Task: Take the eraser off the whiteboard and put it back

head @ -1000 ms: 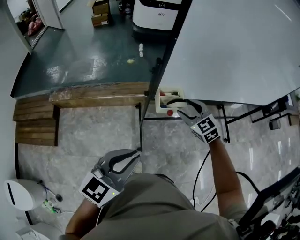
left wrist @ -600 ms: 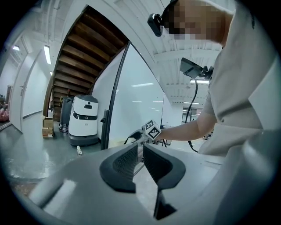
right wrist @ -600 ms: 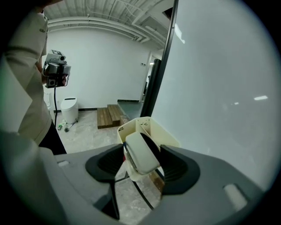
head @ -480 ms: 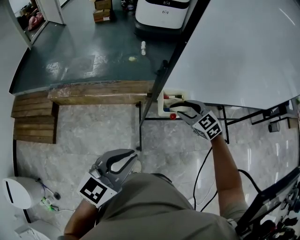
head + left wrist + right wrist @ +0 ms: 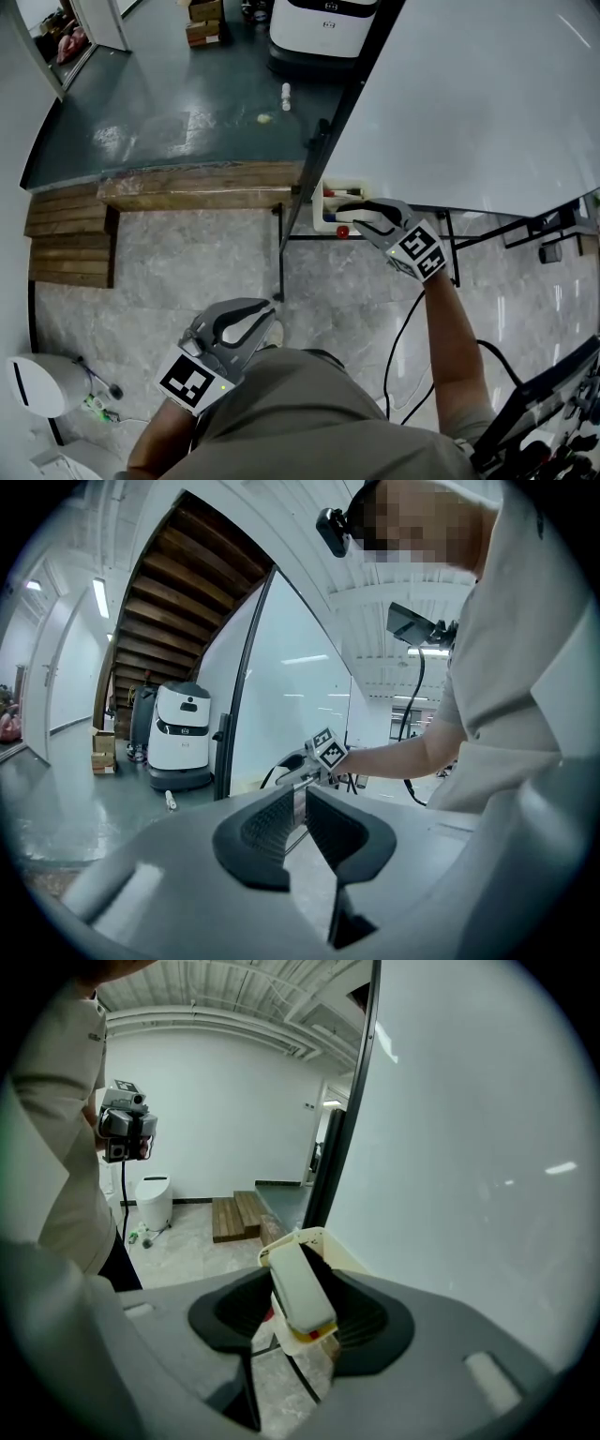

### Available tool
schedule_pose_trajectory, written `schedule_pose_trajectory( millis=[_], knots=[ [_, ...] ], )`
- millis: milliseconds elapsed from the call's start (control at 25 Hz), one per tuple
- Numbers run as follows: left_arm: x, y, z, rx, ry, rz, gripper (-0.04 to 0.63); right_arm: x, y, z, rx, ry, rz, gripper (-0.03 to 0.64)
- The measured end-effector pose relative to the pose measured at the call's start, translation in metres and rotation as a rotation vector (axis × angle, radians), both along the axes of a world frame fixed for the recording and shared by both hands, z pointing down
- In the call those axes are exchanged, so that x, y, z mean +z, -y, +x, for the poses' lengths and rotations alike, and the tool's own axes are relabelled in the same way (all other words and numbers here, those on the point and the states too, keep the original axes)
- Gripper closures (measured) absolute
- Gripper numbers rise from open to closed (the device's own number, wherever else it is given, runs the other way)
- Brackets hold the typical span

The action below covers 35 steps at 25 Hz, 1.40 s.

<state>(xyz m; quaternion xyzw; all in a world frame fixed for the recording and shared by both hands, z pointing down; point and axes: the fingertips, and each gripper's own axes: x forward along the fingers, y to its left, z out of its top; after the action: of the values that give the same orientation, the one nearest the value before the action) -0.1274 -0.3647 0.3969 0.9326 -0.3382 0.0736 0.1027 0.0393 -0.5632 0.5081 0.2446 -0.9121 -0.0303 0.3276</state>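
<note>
The pale, oblong eraser lies between the jaws of my right gripper, over the cream tray at the whiteboard's lower corner. The jaws have just been closing and both pads now rest on the eraser's sides. From the head view, the right gripper reaches into that tray below the whiteboard, and the fingers hide the eraser. My left gripper hangs low by the person's waist, shut and holding nothing; it points toward the board.
Red and blue markers lie in the tray, with a red cap at its front. A wooden step runs left of the board's stand. A white machine stands behind. A cable trails on the floor.
The right gripper stays at the tray and its jaws have drawn in a little around the eraser. The left gripper has not moved.
</note>
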Motion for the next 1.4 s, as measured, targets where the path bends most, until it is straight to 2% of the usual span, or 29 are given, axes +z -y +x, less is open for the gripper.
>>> schedule_pose_trajectory(
  millis=[280,560,760,1200,1400],
  knots=[
    [-0.005,-0.019,0.019,0.01,-0.003,0.016,0.558,-0.043,-0.022,0.01,0.007,0.037,0.081,0.422],
    [-0.014,-0.052,0.051,0.018,-0.006,0.037,0.558,-0.091,-0.07,0.032,0.026,0.075,0.178,0.422],
    [-0.022,-0.08,0.076,0.012,-0.004,0.057,0.558,-0.119,-0.116,0.053,0.026,0.105,0.233,0.422],
    [-0.026,-0.156,0.116,-0.027,0.014,0.072,0.558,-0.158,-0.244,0.089,0.008,0.157,0.271,0.422],
    [-0.019,-0.199,0.14,-0.032,0.019,0.067,0.558,-0.162,-0.3,0.106,-0.011,0.145,0.285,0.423]
  ],
)
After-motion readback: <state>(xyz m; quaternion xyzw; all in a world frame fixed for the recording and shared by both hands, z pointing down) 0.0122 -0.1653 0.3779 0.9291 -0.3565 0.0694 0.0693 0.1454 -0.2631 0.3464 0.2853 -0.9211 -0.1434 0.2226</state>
